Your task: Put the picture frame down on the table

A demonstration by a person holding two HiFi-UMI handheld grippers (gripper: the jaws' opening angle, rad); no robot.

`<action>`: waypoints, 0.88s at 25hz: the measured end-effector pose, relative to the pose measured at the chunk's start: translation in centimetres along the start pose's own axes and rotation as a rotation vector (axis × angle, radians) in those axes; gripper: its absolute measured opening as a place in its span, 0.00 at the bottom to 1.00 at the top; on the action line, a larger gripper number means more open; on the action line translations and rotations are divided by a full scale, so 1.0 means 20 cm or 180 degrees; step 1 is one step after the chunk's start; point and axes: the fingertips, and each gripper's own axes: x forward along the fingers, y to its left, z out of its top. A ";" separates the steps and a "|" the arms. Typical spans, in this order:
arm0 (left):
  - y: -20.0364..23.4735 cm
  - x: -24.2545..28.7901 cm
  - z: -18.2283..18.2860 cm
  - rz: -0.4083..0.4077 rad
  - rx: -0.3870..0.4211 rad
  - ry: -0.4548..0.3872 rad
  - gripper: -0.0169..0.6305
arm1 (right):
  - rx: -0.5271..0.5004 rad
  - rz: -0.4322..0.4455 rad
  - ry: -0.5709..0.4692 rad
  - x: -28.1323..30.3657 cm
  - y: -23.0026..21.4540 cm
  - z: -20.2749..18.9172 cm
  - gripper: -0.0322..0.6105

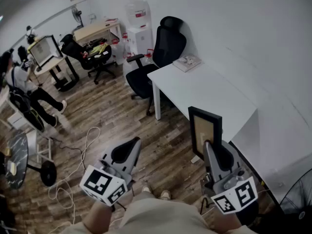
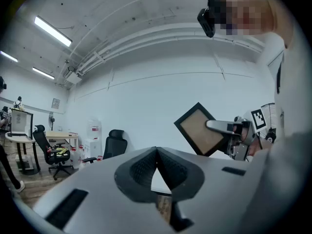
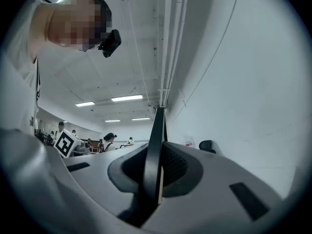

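- The white table (image 1: 209, 89) ran from the near right towards the far wall. Its top was bare except at the far end, so there was plenty of flat room for setting something down.
- A black office chair (image 1: 158, 52) stood at the table's far left corner, well apart from the work.
- The only vessel about was the bottle on the water cooler (image 1: 140, 30) against the far wall. I could not tell what it held.
- The picture frame (image 1: 204, 126) was up by the table's near left edge. It had a dark border and a tan panel, and it was tilted on a corner in the left gripper view. Whether it touched the top I could not tell.
- I judged the frame light and stiff, though any glazing would be fragile. The border was the place to hold it, and it needed a gentle lowering.
- The right gripper (image 1: 209, 149) had its jaws clamped on the frame's border, which ran edge-on between them.
- The left gripper (image 1: 128, 150) hung lower on the left over the wooden floor, its jaws closed tip to tip on nothing.
- A book (image 1: 186, 62) lay at the table's far end.
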 end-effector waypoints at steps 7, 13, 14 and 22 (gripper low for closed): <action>-0.05 0.01 -0.03 0.0002 -0.0007 0.0007 0.06 | 0.0234 -0.0017 0.0026 -0.05 -0.03 -0.03 0.15; -0.10 0.03 -0.04 -0.0022 -0.0037 -0.0023 0.06 | 0.0212 -0.0055 0.0052 -0.08 -0.07 -0.05 0.15; -0.11 0.04 -0.03 -0.0030 -0.0052 -0.0045 0.06 | 0.0206 -0.0086 0.0082 -0.09 -0.09 -0.06 0.15; -0.09 0.08 -0.09 0.0023 -0.0035 0.0064 0.06 | 0.0366 -0.0083 0.0245 -0.05 -0.15 -0.18 0.15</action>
